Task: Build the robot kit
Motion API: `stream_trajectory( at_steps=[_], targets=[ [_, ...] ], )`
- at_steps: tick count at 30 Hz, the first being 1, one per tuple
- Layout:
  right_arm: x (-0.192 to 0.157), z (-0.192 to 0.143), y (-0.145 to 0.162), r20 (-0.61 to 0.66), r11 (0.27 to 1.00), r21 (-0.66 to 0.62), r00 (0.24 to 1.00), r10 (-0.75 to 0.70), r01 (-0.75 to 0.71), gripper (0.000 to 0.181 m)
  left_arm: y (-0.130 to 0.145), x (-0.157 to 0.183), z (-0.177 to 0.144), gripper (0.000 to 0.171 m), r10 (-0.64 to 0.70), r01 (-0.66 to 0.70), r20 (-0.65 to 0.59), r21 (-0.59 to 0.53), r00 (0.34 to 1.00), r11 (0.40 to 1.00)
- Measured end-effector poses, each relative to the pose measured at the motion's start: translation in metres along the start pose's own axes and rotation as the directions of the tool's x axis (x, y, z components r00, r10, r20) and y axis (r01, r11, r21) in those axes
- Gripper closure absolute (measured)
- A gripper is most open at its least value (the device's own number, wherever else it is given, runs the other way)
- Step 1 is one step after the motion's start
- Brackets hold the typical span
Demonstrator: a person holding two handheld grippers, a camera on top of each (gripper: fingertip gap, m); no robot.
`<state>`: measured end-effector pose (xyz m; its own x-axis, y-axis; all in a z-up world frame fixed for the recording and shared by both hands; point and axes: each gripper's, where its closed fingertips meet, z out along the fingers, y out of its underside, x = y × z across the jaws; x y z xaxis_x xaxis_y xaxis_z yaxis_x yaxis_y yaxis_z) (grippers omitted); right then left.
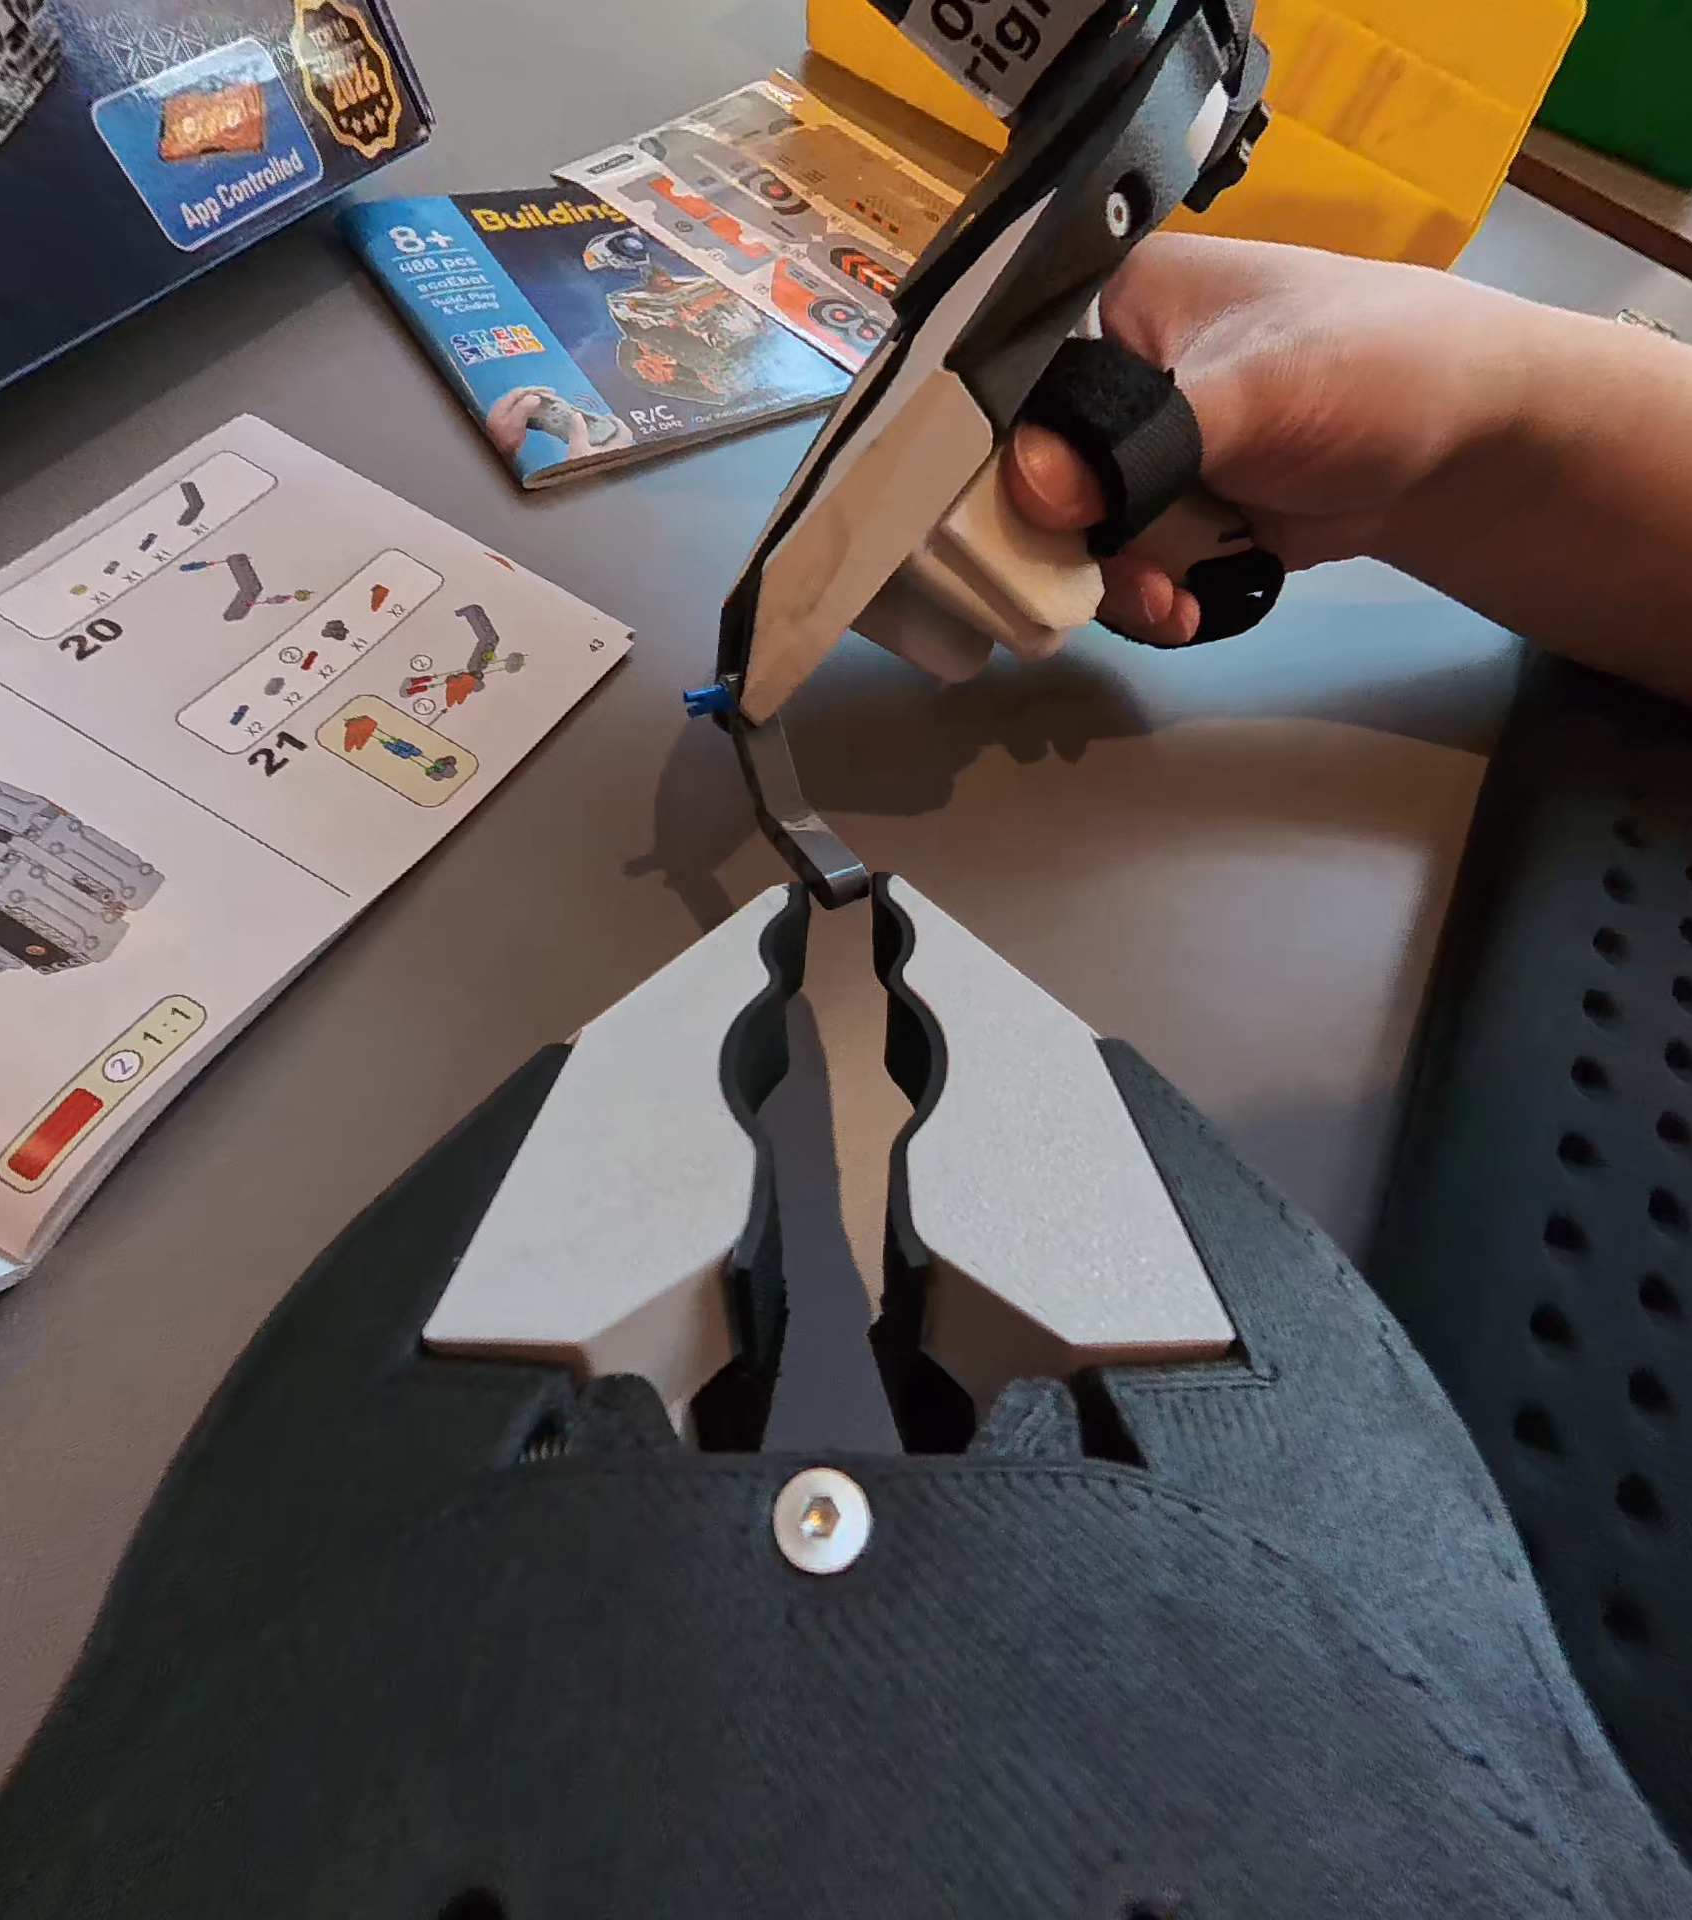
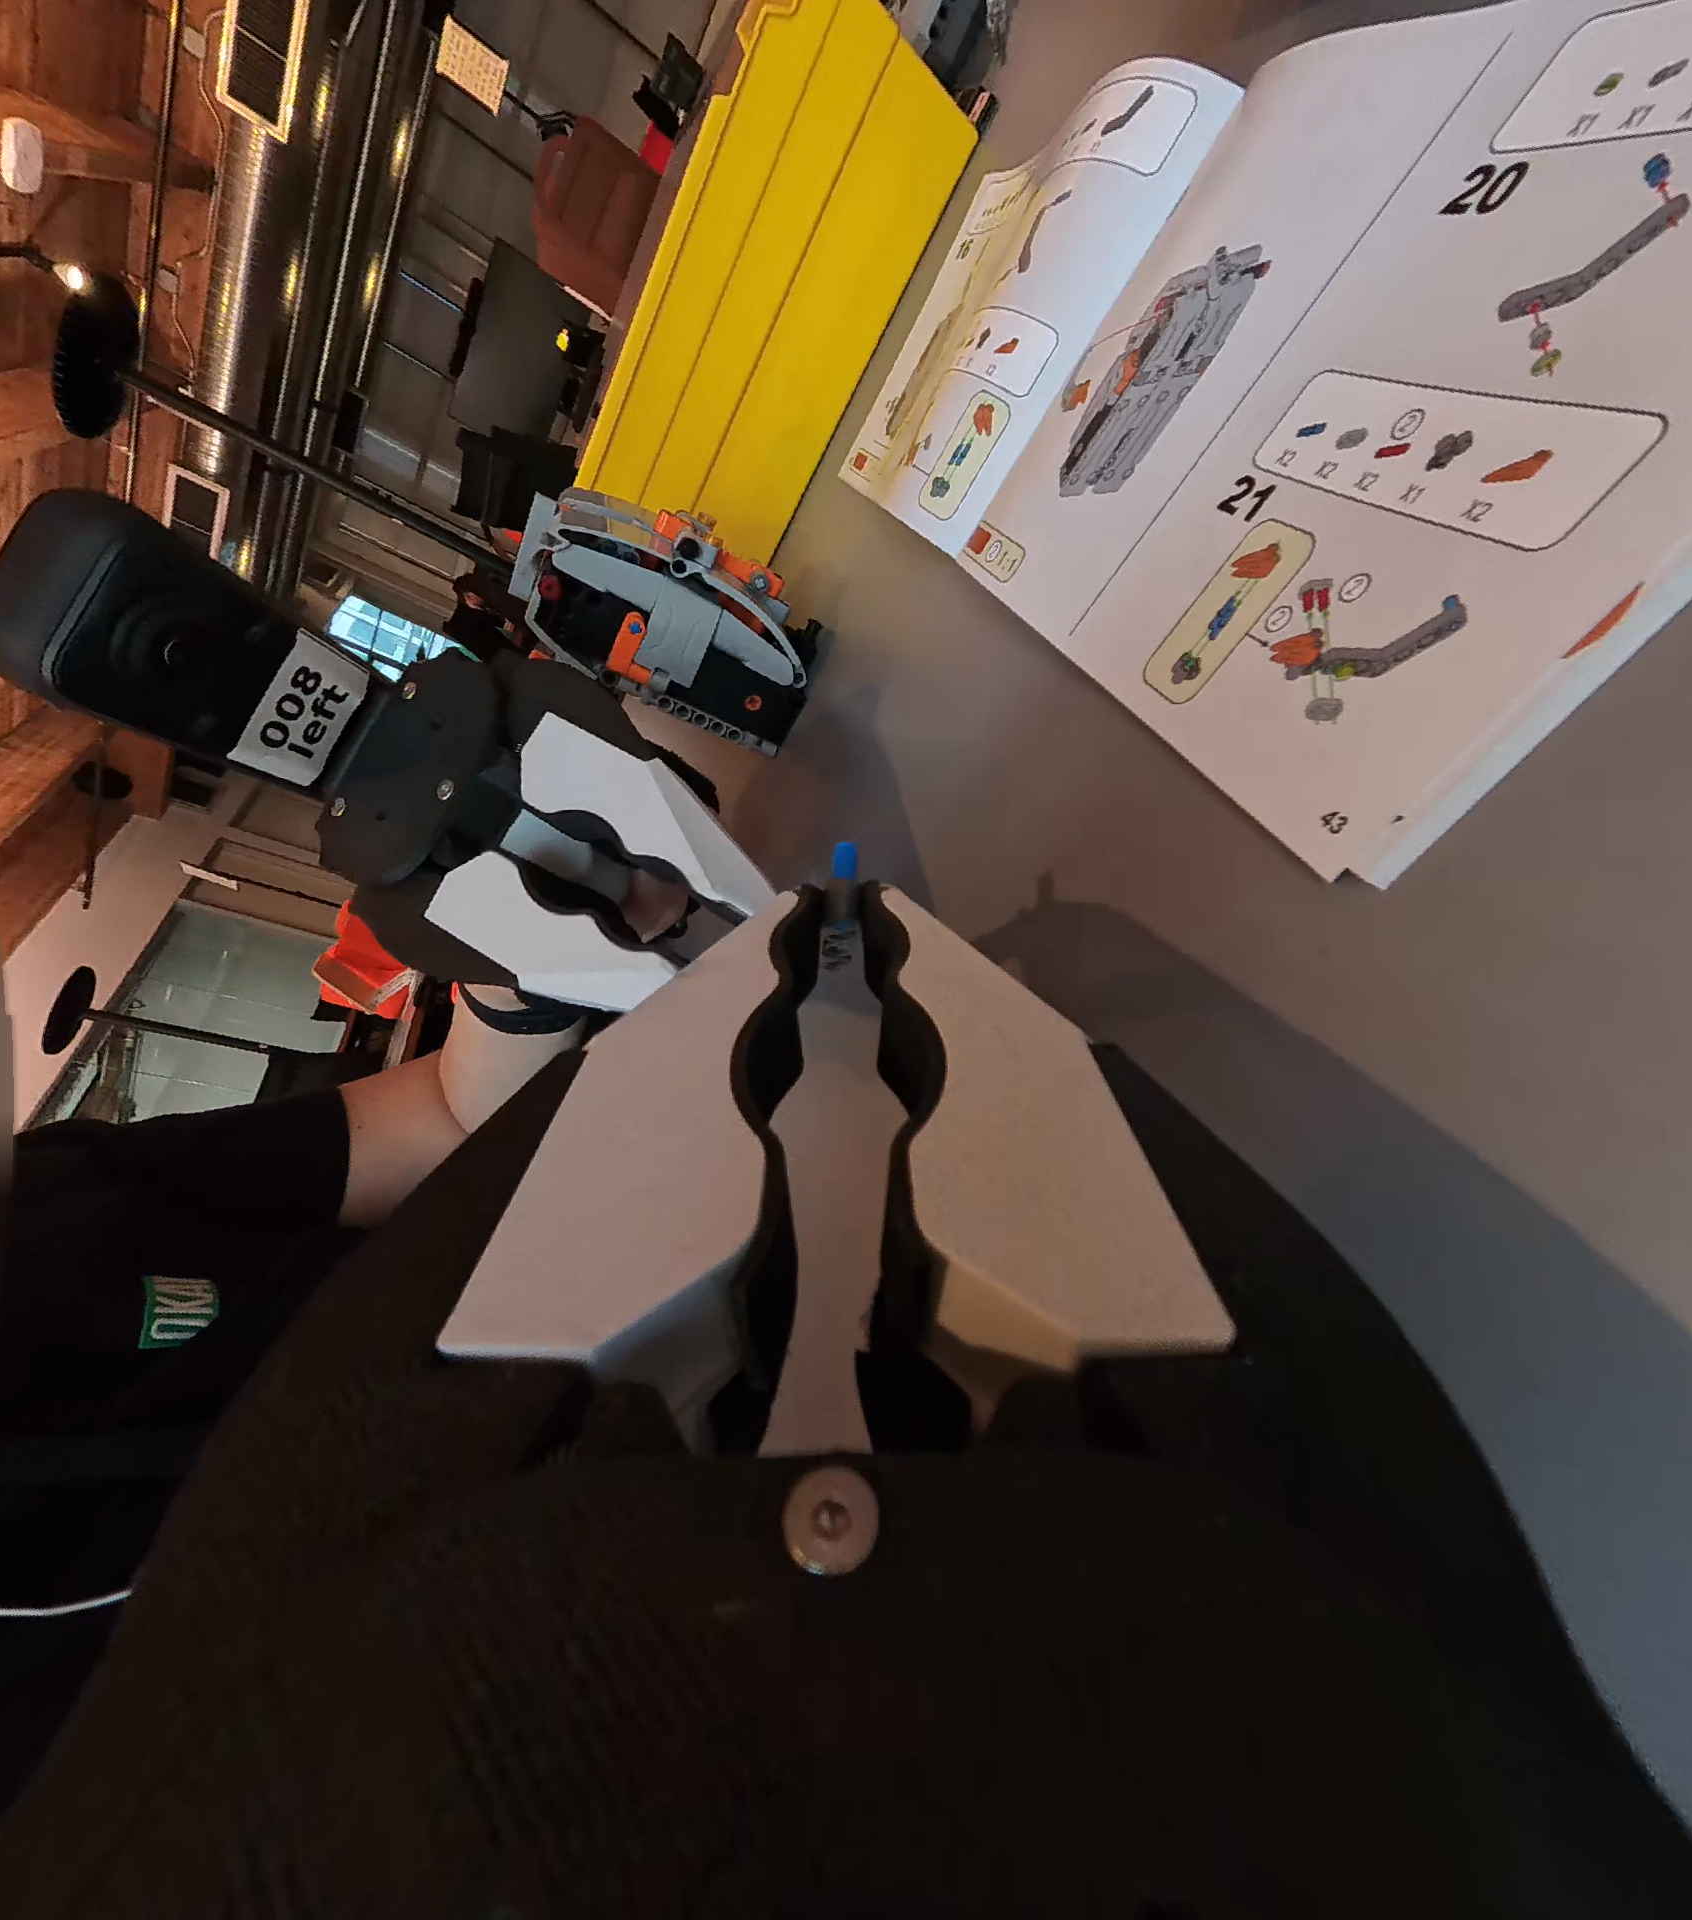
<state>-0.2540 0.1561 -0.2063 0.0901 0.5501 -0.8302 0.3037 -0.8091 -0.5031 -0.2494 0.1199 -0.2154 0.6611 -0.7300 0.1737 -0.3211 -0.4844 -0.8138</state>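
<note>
The left gripper point(image 1: 840, 888) pinches the lower end of a bent dark grey beam point(image 1: 788, 805) above the grey table point(image 1: 1185, 831). The right gripper point(image 1: 733, 698), coming in from one o'clock, is closed on the beam's upper end, where a blue pin point(image 1: 702, 698) sticks out. An open instruction booklet point(image 1: 198, 748) lies at nine o'clock, a closed blue booklet point(image 1: 603, 332) at eleven.

Left gripper point(image 1: 837, 891) and right gripper point(image 1: 730, 698) met above table point(image 1: 1081, 987), a bent beam point(image 1: 788, 805) between them, pin point(image 1: 703, 698) at its upper end. Open manual point(image 1: 229, 727) lay left; booklet point(image 1: 603, 332), sheet point(image 1: 780, 208), box point(image 1: 125, 166) behind it. Model point(image 2: 665, 623) stood before bin point(image 2: 780, 281).
</note>
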Motion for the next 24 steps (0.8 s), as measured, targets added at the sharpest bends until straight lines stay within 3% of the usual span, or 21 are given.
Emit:
stream_trajectory(
  at_steps=[7, 16, 21, 24],
  targets=[
    [-0.002, 0.003, 0.002, 0.014, 1.000, -0.005, 1.000, 0.022, -0.022, 0.174, 0.001, -0.001, 0.001, 0.160, 0.011, -0.011, 0.015, -0.012, 1.000, 1.000],
    [-0.018, 0.001, -0.008, 0.095, 0.996, 0.052, 0.993, -0.070, 0.065, 0.167, -0.013, -0.004, -0.012, 0.165, -0.142, 0.147, -0.066, 0.081, 0.988, 0.986],
    [-0.014, 0.005, -0.003, 0.056, 0.991, 0.027, 0.990, -0.132, 0.131, 0.159, -0.015, -0.008, -0.016, 0.166, -0.194, 0.202, -0.081, 0.099, 0.978, 0.974],
    [-0.010, 0.006, -0.002, 0.033, 0.987, 0.018, 0.987, -0.159, 0.159, 0.164, -0.010, -0.011, -0.013, 0.166, -0.186, 0.190, -0.057, 0.074, 0.981, 0.979]
  ],
)
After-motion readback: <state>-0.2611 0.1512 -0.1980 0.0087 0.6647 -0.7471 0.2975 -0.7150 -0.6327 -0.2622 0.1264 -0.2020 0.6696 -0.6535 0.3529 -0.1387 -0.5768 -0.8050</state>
